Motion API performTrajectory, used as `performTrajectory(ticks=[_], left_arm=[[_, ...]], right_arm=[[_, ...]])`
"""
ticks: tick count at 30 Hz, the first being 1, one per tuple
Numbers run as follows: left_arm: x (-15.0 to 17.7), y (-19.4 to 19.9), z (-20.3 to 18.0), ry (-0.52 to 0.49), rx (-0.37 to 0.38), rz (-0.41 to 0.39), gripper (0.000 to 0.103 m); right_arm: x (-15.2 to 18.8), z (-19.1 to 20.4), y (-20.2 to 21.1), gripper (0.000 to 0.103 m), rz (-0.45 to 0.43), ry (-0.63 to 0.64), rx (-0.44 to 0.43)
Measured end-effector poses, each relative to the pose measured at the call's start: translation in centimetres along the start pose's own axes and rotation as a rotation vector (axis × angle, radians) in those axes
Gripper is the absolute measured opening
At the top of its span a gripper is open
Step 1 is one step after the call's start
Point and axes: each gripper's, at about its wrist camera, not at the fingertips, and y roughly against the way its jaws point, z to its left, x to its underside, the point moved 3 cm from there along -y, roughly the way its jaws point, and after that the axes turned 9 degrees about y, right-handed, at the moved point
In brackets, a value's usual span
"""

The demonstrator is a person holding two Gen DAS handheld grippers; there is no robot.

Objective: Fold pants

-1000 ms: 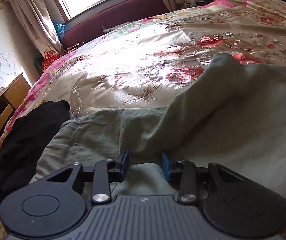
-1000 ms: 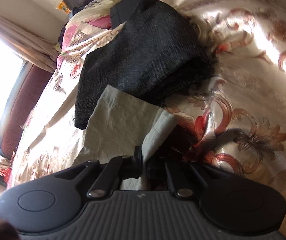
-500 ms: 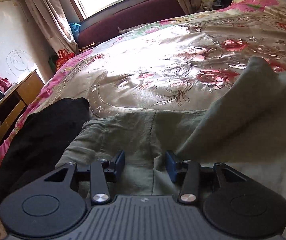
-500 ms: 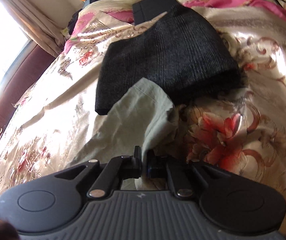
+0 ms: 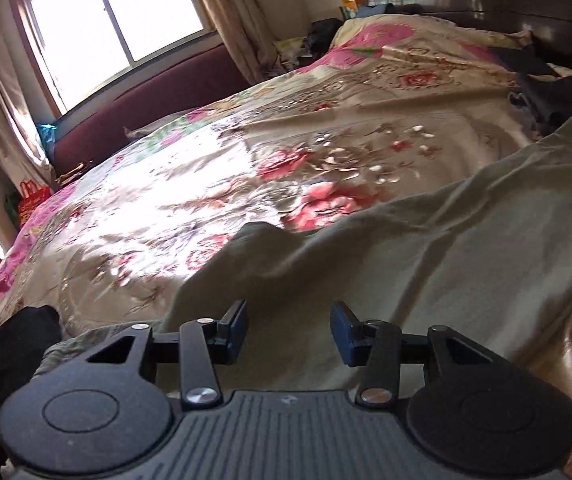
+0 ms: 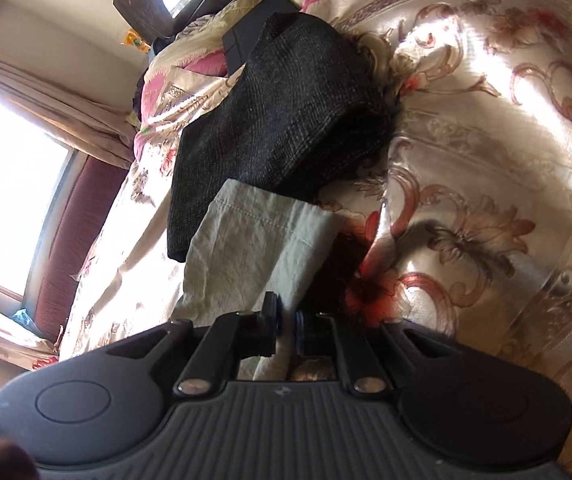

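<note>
Pants [image 6: 258, 240] pinched — right gripper [image 6: 286, 330] (hem end).

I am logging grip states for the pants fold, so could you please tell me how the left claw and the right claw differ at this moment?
The left claw stands open with a wide gap and grips nothing, hovering over the green pants. The right claw is shut on a hemmed end of the pants, cloth pinched between its pads. Ahead of the right claw lies a folded black garment; ahead of the left, mostly floral bedspread. Both are black with blue pads.
</note>
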Motion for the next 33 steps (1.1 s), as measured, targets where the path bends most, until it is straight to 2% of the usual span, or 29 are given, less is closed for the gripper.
performTrajectory(ticks=[4,7,9,11,13,14,19,25,28,29,33], left_arm=[[-0.2,-0.7,-4.3,-0.059,0.093,0.034,0.06],[-0.7,-0.4,-6.9,-0.107,0.142,0.027,0.06],[-1.0,-0.3,-8.2,-0.133,0.168,0.024,0.06],[-1.3,-0.4,-9.8,-0.159,0.195,0.029,0.06],[-1.5,-0.9,-10.9,-0.181,0.208,0.041,0.06],[-1.6,-1.0,-11.4,-0.194,0.206,0.044,0.06],[-2.0,-0.9,-13.3,-0.235,0.245,0.036,0.06],[-1.8,-1.1,-15.4,-0.281,0.274,0.039,0.06],[-1.9,-1.7,-16.0,-0.283,0.282,0.037,0.06],[-1.8,-2.4,-16.2,-0.286,0.284,0.052,0.06],[-1.4,-3.0,-16.6,-0.256,0.289,0.078,0.059]], right_arm=[[0.0,-0.2,-0.9,0.012,0.005,-0.02,-0.047],[-0.1,0.2,-1.7,0.014,0.001,-0.023,-0.104],[-0.2,0.7,-2.2,0.024,-0.002,-0.012,-0.148],[-0.3,1.0,-3.1,0.028,0.01,0.008,-0.166],[-0.3,1.0,-4.0,0.022,0.029,-0.01,-0.12],[-0.3,0.9,-3.8,0.02,0.024,-0.024,-0.127],[-0.2,-0.2,-1.7,0.021,0.007,-0.026,-0.149],[-0.1,0.0,-3.3,0.02,0.009,-0.042,-0.152],[-0.1,0.1,-3.2,0.016,0.007,-0.065,-0.162],[-0.1,0.0,-3.1,0.006,0.01,-0.076,-0.157],[-0.7,-0.4,-1.2,0.004,-0.012,-0.117,-0.169]])
